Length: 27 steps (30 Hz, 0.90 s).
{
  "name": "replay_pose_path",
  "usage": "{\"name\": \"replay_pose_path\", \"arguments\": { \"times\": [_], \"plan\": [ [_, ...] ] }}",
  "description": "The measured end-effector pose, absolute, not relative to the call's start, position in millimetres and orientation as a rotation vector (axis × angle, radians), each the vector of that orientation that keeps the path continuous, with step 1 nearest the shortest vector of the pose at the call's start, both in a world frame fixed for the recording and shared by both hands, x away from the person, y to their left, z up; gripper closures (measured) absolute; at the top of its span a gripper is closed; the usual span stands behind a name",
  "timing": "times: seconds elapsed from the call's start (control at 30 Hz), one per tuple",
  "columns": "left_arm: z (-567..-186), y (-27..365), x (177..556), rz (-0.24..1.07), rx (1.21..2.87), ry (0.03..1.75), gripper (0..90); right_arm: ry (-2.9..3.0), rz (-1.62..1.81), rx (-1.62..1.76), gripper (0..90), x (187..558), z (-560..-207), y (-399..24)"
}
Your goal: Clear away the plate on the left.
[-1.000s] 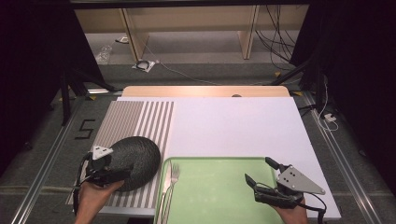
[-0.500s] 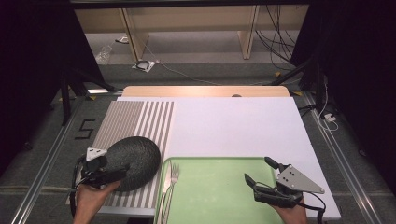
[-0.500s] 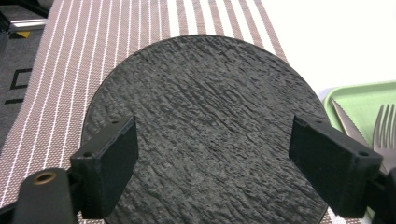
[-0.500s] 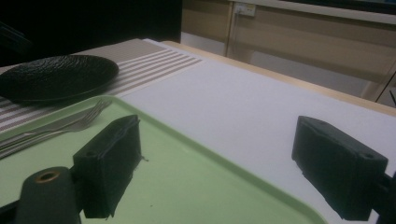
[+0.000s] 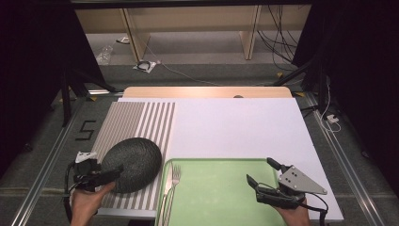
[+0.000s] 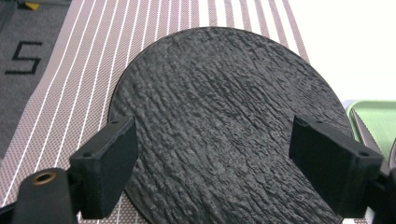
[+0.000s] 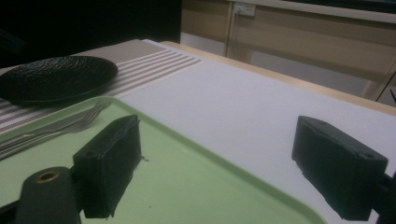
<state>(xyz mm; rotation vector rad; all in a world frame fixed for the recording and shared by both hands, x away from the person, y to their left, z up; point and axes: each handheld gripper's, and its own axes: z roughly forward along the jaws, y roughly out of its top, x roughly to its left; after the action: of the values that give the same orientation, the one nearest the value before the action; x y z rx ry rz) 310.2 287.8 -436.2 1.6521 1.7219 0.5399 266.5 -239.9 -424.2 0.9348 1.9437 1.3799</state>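
A black textured plate (image 5: 131, 162) lies on the striped grey placemat (image 5: 136, 120) at the near left. My left gripper (image 5: 101, 178) is at the plate's near-left edge. In the left gripper view the plate (image 6: 224, 121) spreads out past the wide-apart jaws, and the gripper (image 6: 215, 140) is open and holds nothing. My right gripper (image 5: 259, 171) hovers open over the right end of the green tray (image 5: 216, 161), nothing between its jaws (image 7: 219, 140). A fork (image 5: 175, 176) lies at the tray's left end, with another piece of cutlery beside it.
A white mat (image 5: 235, 125) covers the table's middle and right, and a wooden table edge (image 5: 207, 92) runs along the back. In the right gripper view the fork (image 7: 79, 123) and plate (image 7: 56, 77) lie far left. Floor rails and cables surround the table.
My left gripper has drawn back toward the near-left, off the plate's middle to its edge. The plate stays on the placemat. The right gripper has not moved.
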Motion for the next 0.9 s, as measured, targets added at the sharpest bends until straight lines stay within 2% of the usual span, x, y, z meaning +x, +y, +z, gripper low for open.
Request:
{"name": "replay_pose_path", "arguments": {
  "times": [0.9],
  "plan": [
    [-449.7, 318.6, 302.7, 0.317, 1.415, 1.892, 15.7, 1.959, 1.373, 0.928, 16.3, 266.0, -424.1, -238.7]
  ]
}}
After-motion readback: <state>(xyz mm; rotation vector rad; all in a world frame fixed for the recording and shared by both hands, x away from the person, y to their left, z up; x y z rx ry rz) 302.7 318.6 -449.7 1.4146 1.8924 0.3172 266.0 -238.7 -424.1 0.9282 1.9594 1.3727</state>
